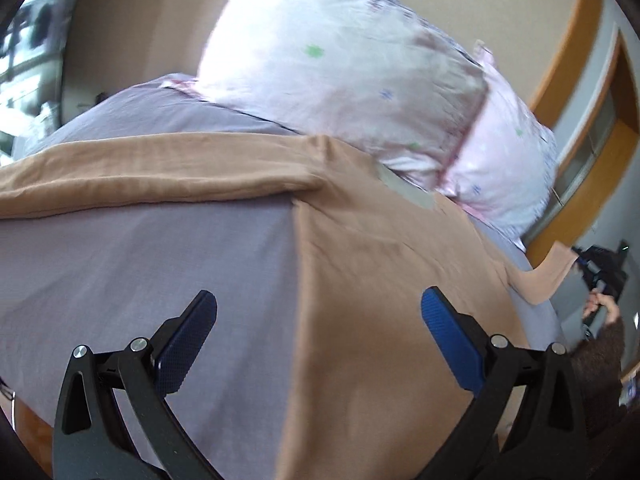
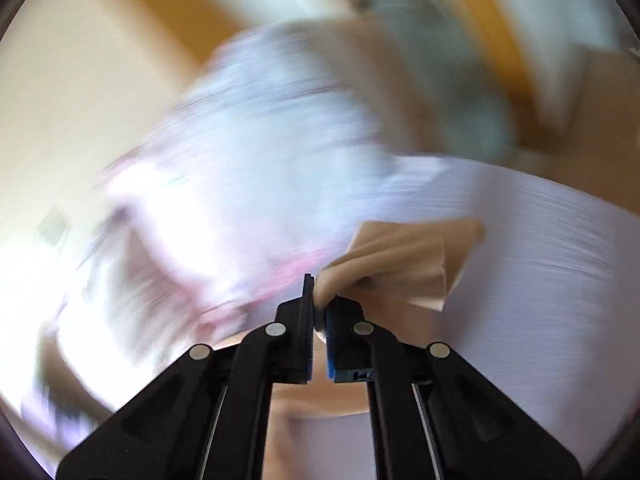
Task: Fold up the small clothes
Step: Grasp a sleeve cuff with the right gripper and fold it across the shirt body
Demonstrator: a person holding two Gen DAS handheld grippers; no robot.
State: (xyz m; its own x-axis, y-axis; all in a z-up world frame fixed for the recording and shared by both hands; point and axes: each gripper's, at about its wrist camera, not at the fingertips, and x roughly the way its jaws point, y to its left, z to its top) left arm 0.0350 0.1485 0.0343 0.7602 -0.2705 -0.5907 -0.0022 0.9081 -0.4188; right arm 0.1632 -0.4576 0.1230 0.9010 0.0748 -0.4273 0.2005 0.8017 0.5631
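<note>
Lavender bedsheet, smooth and finely woven, covers the bed beneath a soft tan garment spread across it, 1 long sleeve stretched out to the left. Behind lie 2 plump pale pink pillows with tiny printed flowers. Over the garment, the left gripper hovers with jaws wide apart, holding nothing. At the bed's right edge the right gripper has its jaws clamped on a bunched fold of the tan cloth; its view is heavily blurred.
</note>
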